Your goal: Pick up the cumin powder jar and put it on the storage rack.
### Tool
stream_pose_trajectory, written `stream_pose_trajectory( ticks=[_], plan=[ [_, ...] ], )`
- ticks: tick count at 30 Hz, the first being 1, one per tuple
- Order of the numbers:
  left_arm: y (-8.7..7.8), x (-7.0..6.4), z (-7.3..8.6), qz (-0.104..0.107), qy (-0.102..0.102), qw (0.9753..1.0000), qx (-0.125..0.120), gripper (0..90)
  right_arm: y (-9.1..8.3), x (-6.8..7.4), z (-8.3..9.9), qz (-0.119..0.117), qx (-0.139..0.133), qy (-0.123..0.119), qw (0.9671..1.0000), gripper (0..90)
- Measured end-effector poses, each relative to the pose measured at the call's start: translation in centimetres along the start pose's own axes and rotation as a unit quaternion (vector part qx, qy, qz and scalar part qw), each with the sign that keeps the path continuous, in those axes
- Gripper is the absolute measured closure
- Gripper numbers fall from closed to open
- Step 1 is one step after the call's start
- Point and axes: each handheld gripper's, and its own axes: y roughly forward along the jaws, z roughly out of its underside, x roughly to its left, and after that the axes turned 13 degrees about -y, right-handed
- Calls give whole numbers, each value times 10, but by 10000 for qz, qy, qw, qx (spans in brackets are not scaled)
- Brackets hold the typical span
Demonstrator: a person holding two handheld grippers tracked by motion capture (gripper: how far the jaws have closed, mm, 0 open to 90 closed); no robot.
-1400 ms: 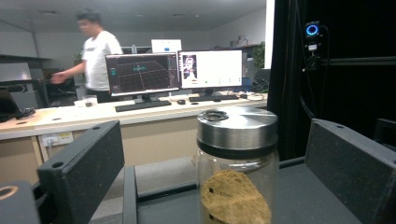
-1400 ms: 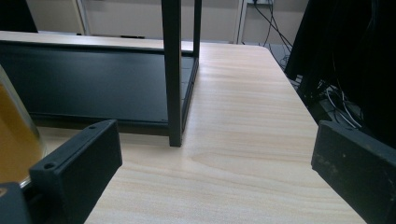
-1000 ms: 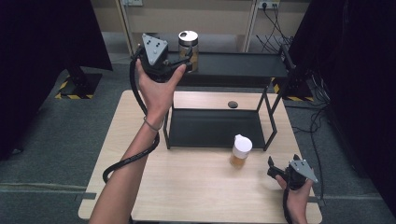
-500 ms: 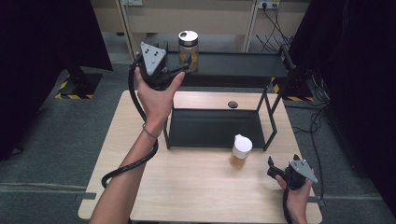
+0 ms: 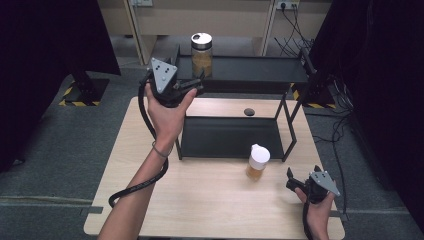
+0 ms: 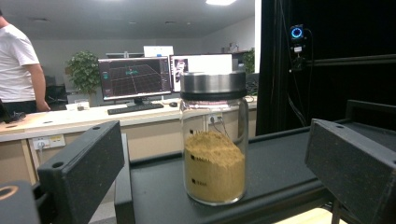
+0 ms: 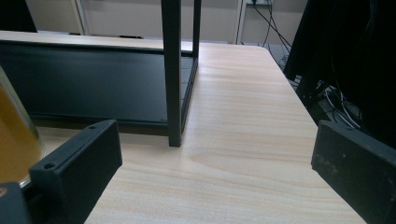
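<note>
So the clear glass jar with the silver lid (image 6: 213, 140) is sitting on the top shelf of the black metal two-tier rack (image 5: 240, 75), about half full of tan powder. My left gripper (image 6: 219, 186) is up level with it, jaws spread wide and the jar just beyond them, not touching. The small clear bottle with the white cap (image 5: 258, 163), amber stuff inside, stands on the light wood table (image 5: 200, 200) in front of the rack. My right gripper (image 5: 300, 181) rests low near the table's right corner, jaws apart and empty, a rack leg (image 7: 177, 70) straight ahead. Office desks and monitors (image 6: 133, 77) behind.
</note>
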Motion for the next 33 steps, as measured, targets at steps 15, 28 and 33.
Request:
stream_pose_trajectory(
  ticks=[15,28,33],
  plan=[
    [-22,5,24,125,112,9998,-55,36,0,1,0,9,7,-25,10000,19],
    [-37,6,47,280,132,9995,-17,35,0,0,0,5,4,-13,10000,19],
    [-45,9,59,389,65,9992,39,35,0,0,0,7,2,-4,10000,20]
  ],
)
